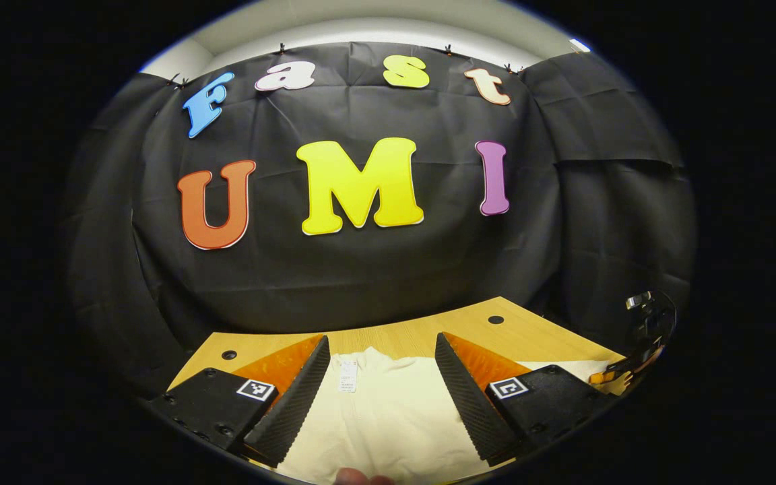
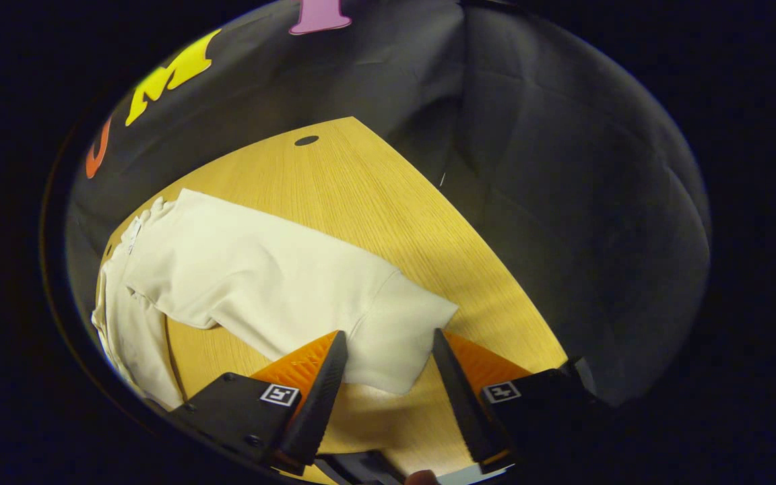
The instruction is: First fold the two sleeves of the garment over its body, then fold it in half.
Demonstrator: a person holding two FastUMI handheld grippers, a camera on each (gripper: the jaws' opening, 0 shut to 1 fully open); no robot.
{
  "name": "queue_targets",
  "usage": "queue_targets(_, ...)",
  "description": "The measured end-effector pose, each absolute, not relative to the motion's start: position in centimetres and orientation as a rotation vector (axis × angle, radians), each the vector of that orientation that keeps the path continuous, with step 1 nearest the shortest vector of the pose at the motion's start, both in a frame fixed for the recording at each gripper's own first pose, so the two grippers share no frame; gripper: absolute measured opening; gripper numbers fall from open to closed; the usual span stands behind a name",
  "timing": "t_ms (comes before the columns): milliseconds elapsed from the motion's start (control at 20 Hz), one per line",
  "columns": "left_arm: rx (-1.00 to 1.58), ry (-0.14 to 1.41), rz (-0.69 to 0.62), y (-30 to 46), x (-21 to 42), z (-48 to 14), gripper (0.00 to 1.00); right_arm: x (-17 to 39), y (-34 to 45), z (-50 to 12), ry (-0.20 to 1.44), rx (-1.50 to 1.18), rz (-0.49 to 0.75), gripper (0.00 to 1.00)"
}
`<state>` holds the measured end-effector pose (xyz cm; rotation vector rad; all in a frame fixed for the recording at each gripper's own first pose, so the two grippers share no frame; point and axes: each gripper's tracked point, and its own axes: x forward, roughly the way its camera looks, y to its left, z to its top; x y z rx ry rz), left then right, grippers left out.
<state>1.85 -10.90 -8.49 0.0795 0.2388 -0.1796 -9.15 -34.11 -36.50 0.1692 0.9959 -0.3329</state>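
A cream garment (image 1: pixel 388 417) lies flat on the wooden table (image 1: pixel 428 330). In the left gripper view its neck end with a white label (image 1: pixel 347 374) lies between the fingers of my left gripper (image 1: pixel 382 394), which stands open above the cloth. In the right gripper view the garment (image 2: pixel 253 276) stretches away to the left and one sleeve (image 2: pixel 398 330) points toward me. My right gripper (image 2: pixel 388 384) is open, its fingers on either side of the sleeve's cuff end, just above it. Nothing is held.
The table (image 2: pixel 388 202) has dark round holes (image 1: pixel 496 319) (image 2: pixel 306 141) near its far corners. Black cloth walls close in behind and to the right. The other gripper (image 1: pixel 637 337) shows at the right rim of the left gripper view.
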Motion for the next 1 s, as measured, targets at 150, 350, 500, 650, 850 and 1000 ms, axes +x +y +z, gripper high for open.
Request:
queue_targets(150, 0.083, 0.238, -0.182, -11.0, 2.0, -8.4, 1.00, -8.9, -33.6, -36.7, 0.989, 0.177, -0.270, 0.44)
queue_targets(350, 0.089, 0.235, -0.178, -10.6, 1.8, -8.2, 1.00, -8.6, -33.5, -36.6, 1.001, 0.212, -0.281, 0.13)
queue_targets(500, 0.086, 0.234, -0.167, -9.9, 1.7, -8.2, 1.00, -8.1, -33.3, -35.2, 0.987, 0.194, -0.267, 0.01)
queue_targets(650, 0.077, 0.238, -0.152, -9.0, 1.5, -8.4, 1.00, -6.5, -32.6, -31.2, 0.904, 0.231, -0.264, 0.01)
queue_targets(850, 0.053, 0.242, -0.112, -6.9, 1.4, -8.6, 1.00, -3.6, -30.5, -25.2, 0.794, 0.242, -0.206, 0.01)
queue_targets(1000, 0.010, 0.249, -0.071, -5.2, 1.2, -8.6, 1.00, -1.2, -27.5, -21.2, 0.740, 0.246, -0.134, 0.01)
